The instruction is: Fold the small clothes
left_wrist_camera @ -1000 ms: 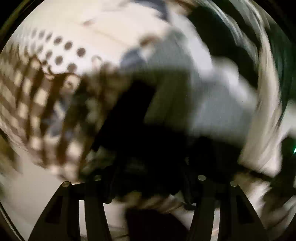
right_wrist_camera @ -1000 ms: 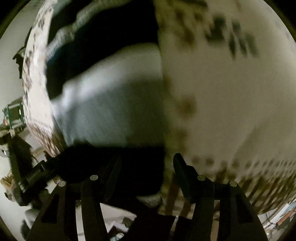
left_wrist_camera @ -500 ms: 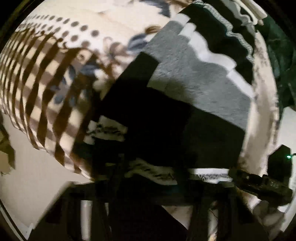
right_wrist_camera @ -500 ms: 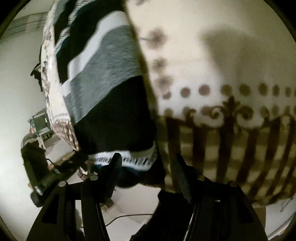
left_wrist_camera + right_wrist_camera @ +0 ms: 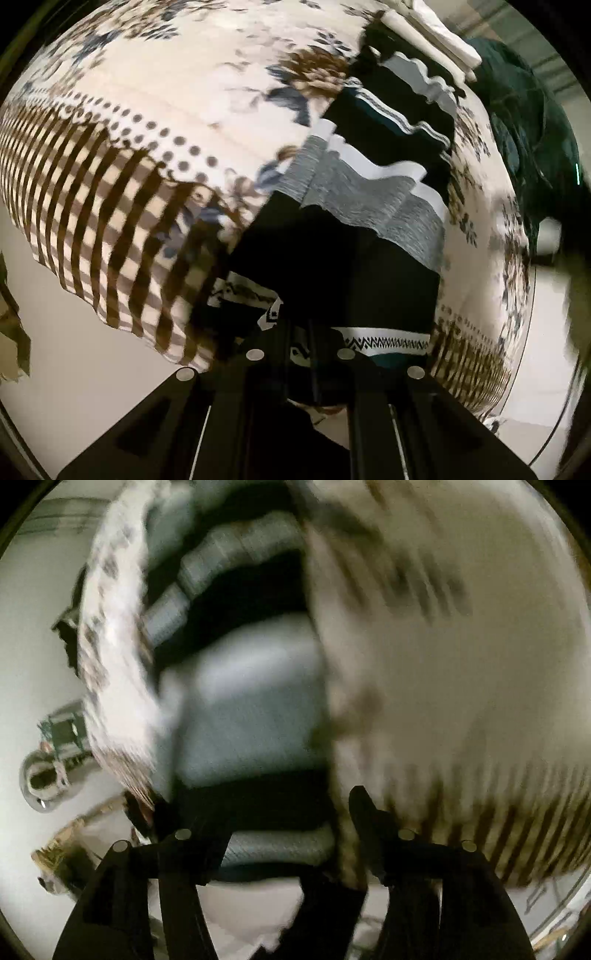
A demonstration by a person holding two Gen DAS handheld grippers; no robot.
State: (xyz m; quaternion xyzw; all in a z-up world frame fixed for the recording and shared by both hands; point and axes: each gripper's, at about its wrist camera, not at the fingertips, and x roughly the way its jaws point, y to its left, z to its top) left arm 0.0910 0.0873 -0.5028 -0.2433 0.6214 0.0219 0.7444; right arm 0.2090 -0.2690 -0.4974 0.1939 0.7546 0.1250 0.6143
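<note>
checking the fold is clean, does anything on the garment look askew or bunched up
Yes. The patterned hem of the black and grey garment lies flat on one side, but its corner by the left tongs is kinked up. The right view is too blurred to judge.

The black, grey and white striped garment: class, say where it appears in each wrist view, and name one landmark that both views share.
Left wrist: the striped garment runs from lower centre to upper right.
Right wrist: it lies left of centre, blurred.
Shared landmark: the patterned cloth with brown stripes beneath it, left in the left view, right in the other.
</note>
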